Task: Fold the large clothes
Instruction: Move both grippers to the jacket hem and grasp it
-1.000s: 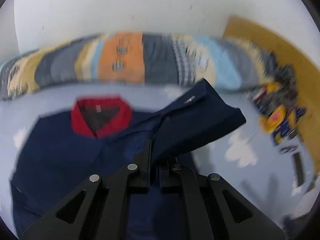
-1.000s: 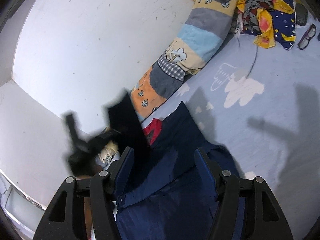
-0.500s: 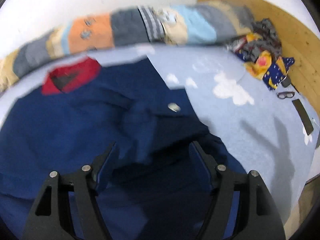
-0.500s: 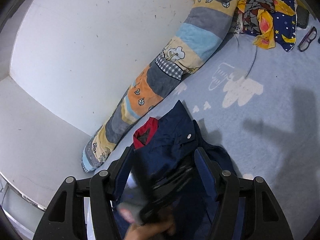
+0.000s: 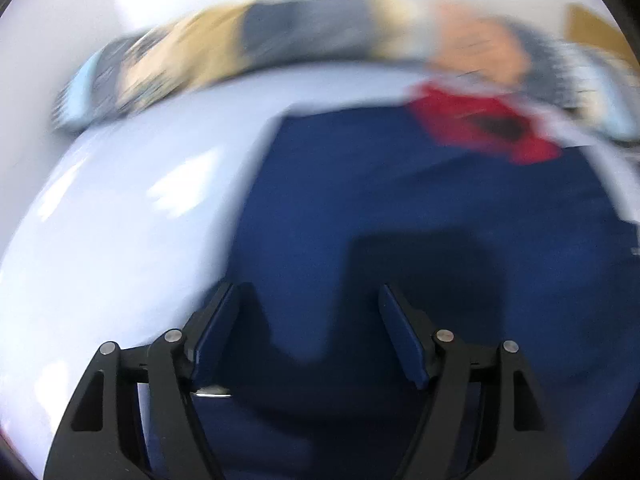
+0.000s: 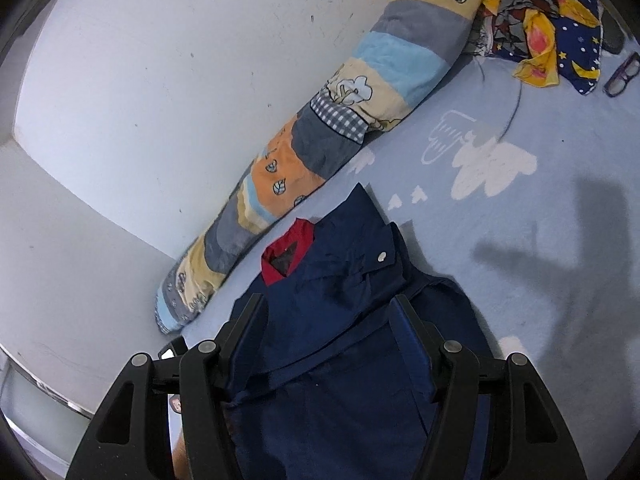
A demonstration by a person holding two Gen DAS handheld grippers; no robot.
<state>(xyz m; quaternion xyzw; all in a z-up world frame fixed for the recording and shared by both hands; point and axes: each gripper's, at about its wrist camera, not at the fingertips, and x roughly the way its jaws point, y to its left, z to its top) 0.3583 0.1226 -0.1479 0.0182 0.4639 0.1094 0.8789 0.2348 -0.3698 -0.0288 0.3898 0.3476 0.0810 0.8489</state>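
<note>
A navy blue jacket (image 6: 340, 280) with a red collar (image 6: 288, 248) lies on the light blue bed sheet (image 6: 520, 240); its right sleeve is folded across the front, a silver snap showing. It also shows, blurred, in the left wrist view (image 5: 400, 208). My left gripper (image 5: 306, 296) is open and empty, low over the jacket's left edge. My right gripper (image 6: 328, 308) is open and empty above the jacket's lower part.
A long patchwork bolster pillow (image 6: 340, 120) lies along the white wall. A heap of colourful clothes (image 6: 552, 28) and glasses (image 6: 622, 74) lie at the far right of the bed. A cable (image 6: 516, 96) runs across the sheet.
My left gripper let go of the sleeve, which now lies folded across the jacket, and swung left to the jacket's left edge. The right gripper has barely moved.
</note>
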